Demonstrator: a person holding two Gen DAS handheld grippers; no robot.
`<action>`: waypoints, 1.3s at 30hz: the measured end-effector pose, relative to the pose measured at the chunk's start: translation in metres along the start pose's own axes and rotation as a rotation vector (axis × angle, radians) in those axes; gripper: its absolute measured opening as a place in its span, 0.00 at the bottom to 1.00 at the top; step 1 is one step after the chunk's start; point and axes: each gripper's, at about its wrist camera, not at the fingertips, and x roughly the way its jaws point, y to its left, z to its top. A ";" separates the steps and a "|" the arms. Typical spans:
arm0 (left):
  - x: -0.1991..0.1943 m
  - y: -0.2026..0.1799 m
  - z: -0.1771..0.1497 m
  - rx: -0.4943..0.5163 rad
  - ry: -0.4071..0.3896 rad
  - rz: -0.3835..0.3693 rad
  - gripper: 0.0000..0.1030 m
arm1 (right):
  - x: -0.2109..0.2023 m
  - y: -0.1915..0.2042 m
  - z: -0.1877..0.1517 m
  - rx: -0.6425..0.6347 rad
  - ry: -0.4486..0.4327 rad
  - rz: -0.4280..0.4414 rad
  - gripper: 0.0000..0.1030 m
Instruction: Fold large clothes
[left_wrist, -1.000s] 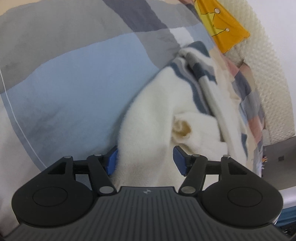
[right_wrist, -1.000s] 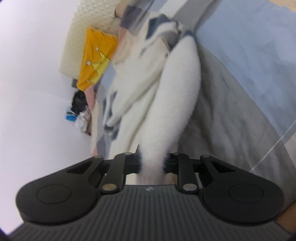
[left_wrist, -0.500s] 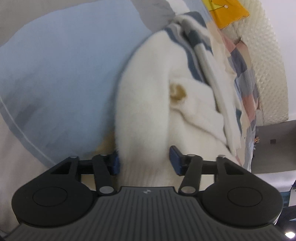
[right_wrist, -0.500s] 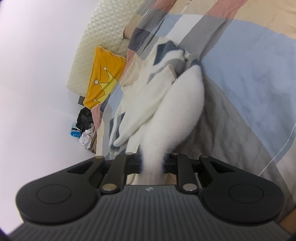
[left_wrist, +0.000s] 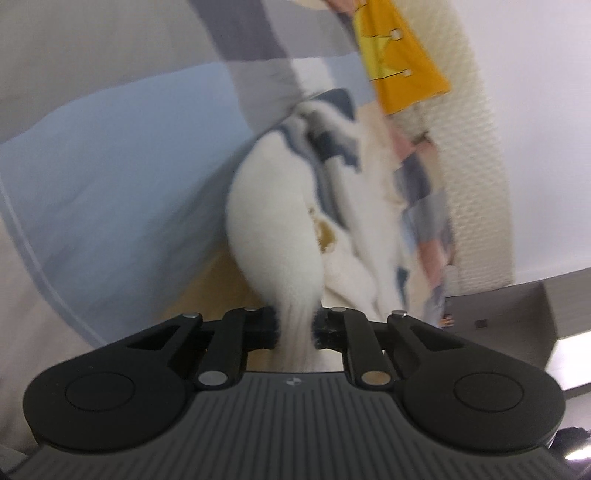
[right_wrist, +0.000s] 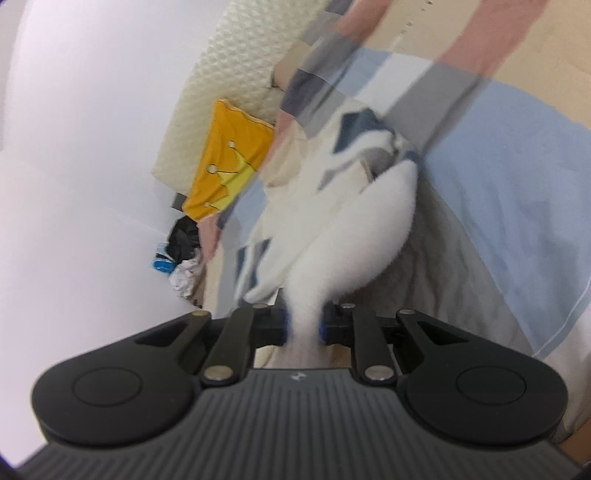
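The left gripper (left_wrist: 294, 328) has just been closing, and its jaws now pinch a gathered strip of the white fleece garment (left_wrist: 273, 225), which bunches between the pads and fans out wider beyond them. The right gripper (right_wrist: 303, 326) likewise clamps a narrow neck of the same garment (right_wrist: 354, 243) between its blue-tipped fingers (right_wrist: 283, 326), the fleece spreading into a broad lobe farther away. The garment's far part, white with navy and grey patches, lies crumpled on a bedspread (left_wrist: 110, 166) checked in pale blue, grey, pink and cream; the near part hangs stretched from it toward both grippers. A yellow cushion (left_wrist: 402, 62) with a crown print leans at the far end of the bed against a cream quilted headboard (left_wrist: 476, 147). In the right wrist view a dark heap of small things (right_wrist: 181, 254) lies by the white wall (right_wrist: 74, 184), left of the bed. Both views are somewhat blurred.
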 end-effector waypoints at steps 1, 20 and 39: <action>-0.004 -0.003 0.003 -0.005 -0.002 -0.020 0.14 | -0.003 0.004 0.002 -0.006 0.003 0.013 0.17; -0.144 -0.059 -0.038 0.131 -0.004 -0.249 0.13 | -0.119 0.060 0.006 -0.119 -0.046 0.171 0.16; -0.137 -0.076 -0.051 0.122 -0.053 -0.272 0.13 | -0.126 0.053 0.018 -0.078 -0.052 0.089 0.16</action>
